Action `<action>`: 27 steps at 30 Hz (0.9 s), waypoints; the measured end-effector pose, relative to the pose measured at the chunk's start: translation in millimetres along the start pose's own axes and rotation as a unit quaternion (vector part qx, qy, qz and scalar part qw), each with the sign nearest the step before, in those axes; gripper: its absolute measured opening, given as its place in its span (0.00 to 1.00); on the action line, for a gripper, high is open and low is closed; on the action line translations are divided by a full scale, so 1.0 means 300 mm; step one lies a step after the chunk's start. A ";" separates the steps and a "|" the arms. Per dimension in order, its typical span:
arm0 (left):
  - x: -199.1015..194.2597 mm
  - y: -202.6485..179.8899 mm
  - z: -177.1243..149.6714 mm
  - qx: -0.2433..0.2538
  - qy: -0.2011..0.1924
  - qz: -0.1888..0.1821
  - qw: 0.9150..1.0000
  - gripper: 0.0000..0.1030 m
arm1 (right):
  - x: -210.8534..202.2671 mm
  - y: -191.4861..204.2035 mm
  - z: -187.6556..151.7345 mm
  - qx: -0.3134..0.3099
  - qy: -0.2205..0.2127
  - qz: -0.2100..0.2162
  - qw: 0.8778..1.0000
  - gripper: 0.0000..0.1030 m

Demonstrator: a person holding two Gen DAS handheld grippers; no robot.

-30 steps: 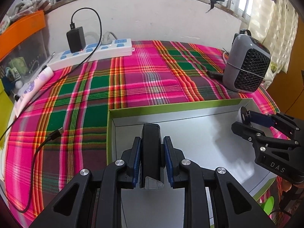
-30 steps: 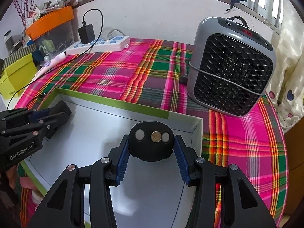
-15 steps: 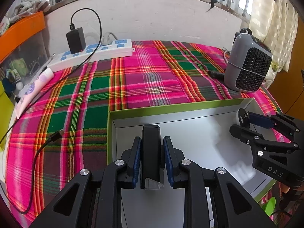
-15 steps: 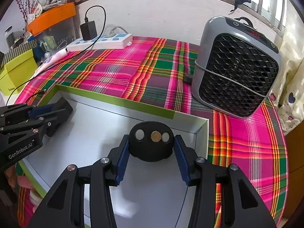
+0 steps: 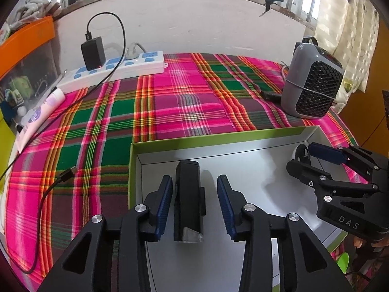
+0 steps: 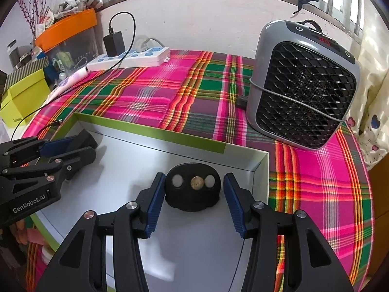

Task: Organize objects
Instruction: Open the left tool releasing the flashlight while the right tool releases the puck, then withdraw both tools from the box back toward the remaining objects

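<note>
Two releases are under way at once inside the shallow white cardboard box with green rim (image 5: 218,138), which sits on the table's pink-and-green plaid cloth (image 5: 170,102). Near the box's left wall, the left tongs (image 5: 194,202) are opening; the narrow black block-shaped device (image 5: 187,194) stands on the floor between the blue pads, with a gap showing on each side. Near the box's right wall, the right tongs (image 6: 192,202) are also opening, and the round black plastic disc with three small metal studs (image 6: 193,189) rests on the box floor, pads just clear of it.

The job now, I judge, is to let the pads spread fully, then lift straight up and back so neither piece is dragged or tipped; the tall block looks likelier to topple.

Room is tight sideways: each piece sits close to a box wall. The box's middle is bare, and above is free. The grey plastic fan heater with black grille (image 6: 304,85) stands beyond the right corner.
</note>
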State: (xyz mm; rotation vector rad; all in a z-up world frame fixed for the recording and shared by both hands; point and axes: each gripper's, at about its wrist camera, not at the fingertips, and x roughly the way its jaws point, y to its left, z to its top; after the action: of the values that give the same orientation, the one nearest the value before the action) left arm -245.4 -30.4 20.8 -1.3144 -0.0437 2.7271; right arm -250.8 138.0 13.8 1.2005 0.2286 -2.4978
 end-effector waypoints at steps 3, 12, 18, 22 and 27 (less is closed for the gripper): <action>-0.010 0.000 -0.002 0.000 -0.004 0.002 1.000 0.40 | -0.006 -0.005 0.000 0.006 -0.002 0.000 1.000 0.54; -0.062 0.004 -0.026 -0.007 -0.015 0.006 1.000 0.45 | -0.049 -0.009 -0.019 0.024 -0.013 0.006 1.000 0.54; -0.115 0.000 -0.050 -0.009 -0.026 0.006 1.000 0.45 | -0.104 0.006 -0.038 0.030 -0.030 0.012 0.999 0.54; -0.157 -0.006 -0.070 -0.008 -0.034 0.004 0.999 0.45 | -0.139 0.016 -0.055 0.031 -0.034 0.010 0.999 0.54; -0.202 -0.014 -0.101 -0.005 -0.042 0.003 0.999 0.45 | -0.183 0.033 -0.082 0.031 -0.041 0.009 0.999 0.54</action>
State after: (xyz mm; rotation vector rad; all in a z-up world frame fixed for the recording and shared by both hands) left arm -183.9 -33.9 49.4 -1.2044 -0.0617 2.7889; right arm -197.7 149.8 41.2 1.1164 0.1181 -2.5482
